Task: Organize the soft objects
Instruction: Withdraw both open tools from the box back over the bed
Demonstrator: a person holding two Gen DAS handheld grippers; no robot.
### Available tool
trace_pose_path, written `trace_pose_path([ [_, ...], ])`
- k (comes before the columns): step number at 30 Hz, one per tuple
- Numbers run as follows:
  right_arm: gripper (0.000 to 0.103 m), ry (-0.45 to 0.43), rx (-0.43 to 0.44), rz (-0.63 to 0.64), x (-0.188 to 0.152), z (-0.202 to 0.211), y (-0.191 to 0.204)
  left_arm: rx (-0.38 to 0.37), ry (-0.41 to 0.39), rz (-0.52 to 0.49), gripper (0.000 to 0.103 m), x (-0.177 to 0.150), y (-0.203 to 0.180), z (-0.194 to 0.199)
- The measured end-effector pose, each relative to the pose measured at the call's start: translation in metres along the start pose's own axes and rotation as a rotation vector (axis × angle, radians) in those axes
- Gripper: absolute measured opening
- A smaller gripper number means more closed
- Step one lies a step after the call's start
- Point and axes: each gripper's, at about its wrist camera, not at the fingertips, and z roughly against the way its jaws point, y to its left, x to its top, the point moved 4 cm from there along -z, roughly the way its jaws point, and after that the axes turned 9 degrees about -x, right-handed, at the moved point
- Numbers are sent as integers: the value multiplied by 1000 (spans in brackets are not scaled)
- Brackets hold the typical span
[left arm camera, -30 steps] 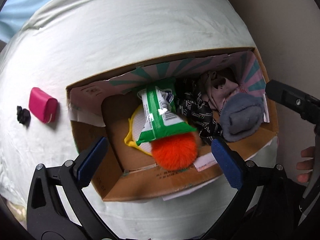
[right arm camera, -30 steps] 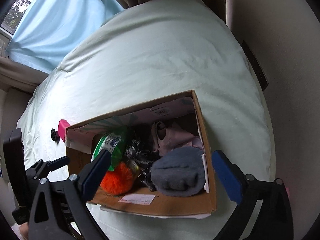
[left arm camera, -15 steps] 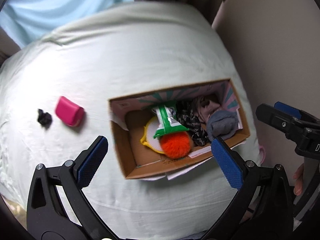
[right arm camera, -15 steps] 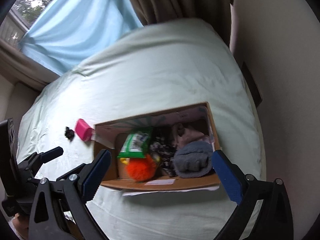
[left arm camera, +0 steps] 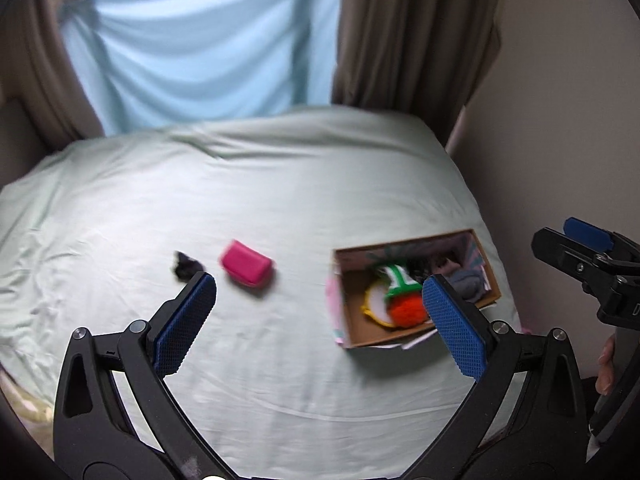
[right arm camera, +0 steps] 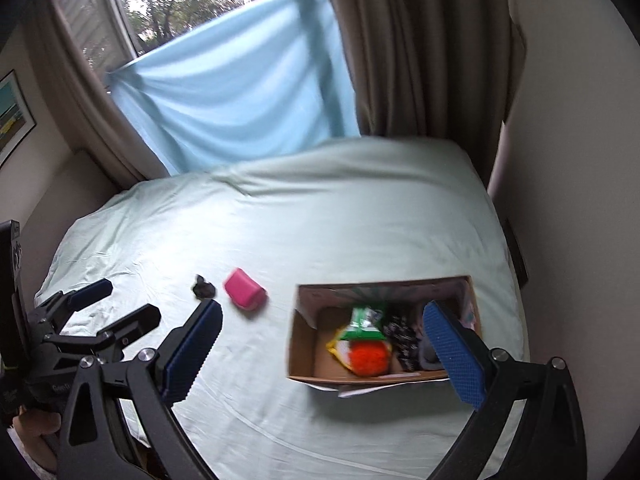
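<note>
A cardboard box (left arm camera: 384,340) (right arm camera: 304,344) sits on the right side of the bed. It holds an orange pom-pom (left arm camera: 406,310) (right arm camera: 368,358), a green wipes pack (left arm camera: 396,278) (right arm camera: 364,322), a black patterned cloth (right arm camera: 400,334) and a grey sock (left arm camera: 468,282). Left of the box, a pink pouch (left arm camera: 247,267) (right arm camera: 243,290) and a small black item (left arm camera: 184,267) (right arm camera: 203,287) lie on the sheet. My left gripper (left arm camera: 320,326) hangs high above the bed, open and empty. My right gripper (right arm camera: 324,356) is also open and empty, high over the box's near side.
The pale green bed sheet (left arm camera: 280,184) fills the middle of both views. A blue cloth (right arm camera: 240,92) and brown curtains (right arm camera: 420,48) hang behind the bed, and a beige wall (left arm camera: 560,120) runs close along its right edge. A person's fingers (left arm camera: 606,360) show at far right.
Both grippers have pulled back and up from the box, which now looks small. Much more of the bed, the curtains and the window has come into view. Both grippers stay open.
</note>
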Motion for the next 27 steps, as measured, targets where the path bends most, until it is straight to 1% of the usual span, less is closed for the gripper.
trace_pose_path([
  [3, 100, -31, 1, 3, -7, 15, 30, 29, -23, 0, 103, -5, 25, 26],
  [7, 100, -54, -7, 13, -18, 24, 64, 57, -52, -1, 103, -15, 62, 54],
  [12, 100, -84, -39, 57, -29, 28, 101, 62, -85, 37, 103, -29, 106, 79],
  [15, 100, -91, -31, 69, -32, 28, 120, 51, -93, 67, 103, -35, 133, 85],
  [21, 100, -97, -8, 104, -25, 11, 159, 33, -90, 100, 103, -39, 182, 81],
  [25, 100, -112, 34, 120, -17, -8, 184, 25, -78, 99, 103, -36, 212, 59],
  [27, 100, -110, 40, 129, -14, -26, 197, 12, -74, 96, 103, -34, 228, 42],
])
